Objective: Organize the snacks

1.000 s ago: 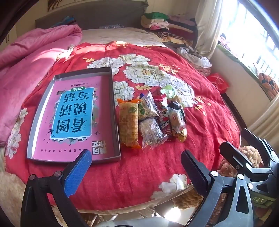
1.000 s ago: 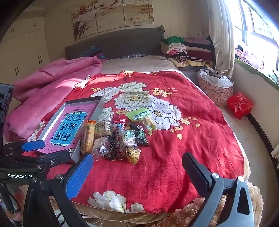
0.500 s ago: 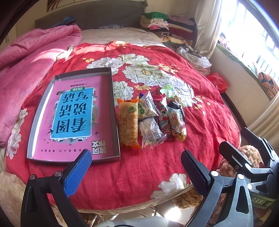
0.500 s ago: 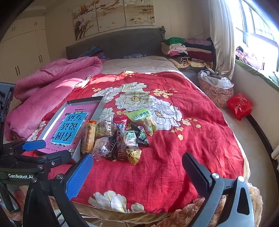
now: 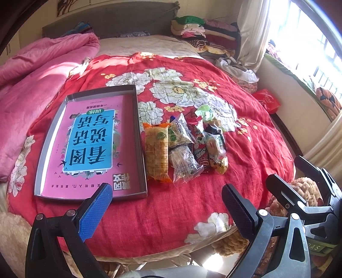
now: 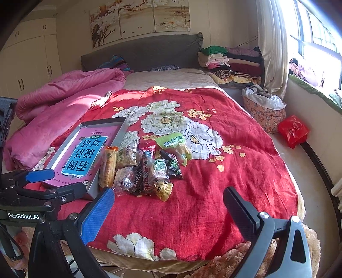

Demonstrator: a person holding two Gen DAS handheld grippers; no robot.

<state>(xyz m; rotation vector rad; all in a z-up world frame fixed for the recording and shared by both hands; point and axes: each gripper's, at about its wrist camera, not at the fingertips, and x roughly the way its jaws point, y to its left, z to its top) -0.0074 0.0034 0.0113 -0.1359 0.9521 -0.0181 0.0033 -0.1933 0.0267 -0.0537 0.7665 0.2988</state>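
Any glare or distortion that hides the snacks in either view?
Left wrist view: window blown out, snacks sharp and evenly lit, edges bent by fisheye. Right wrist view: window overexposed, sun patches on the quilt, snacks clear.

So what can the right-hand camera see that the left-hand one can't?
Only the right view shows the wall paintings, the cupboards and the left gripper from the side. Only the left view shows the right gripper and the orange cushion by the window. Both show the snack pile, the tray lined in pink beside it, the red bedspread and folded clothes. Both grippers are open and empty.
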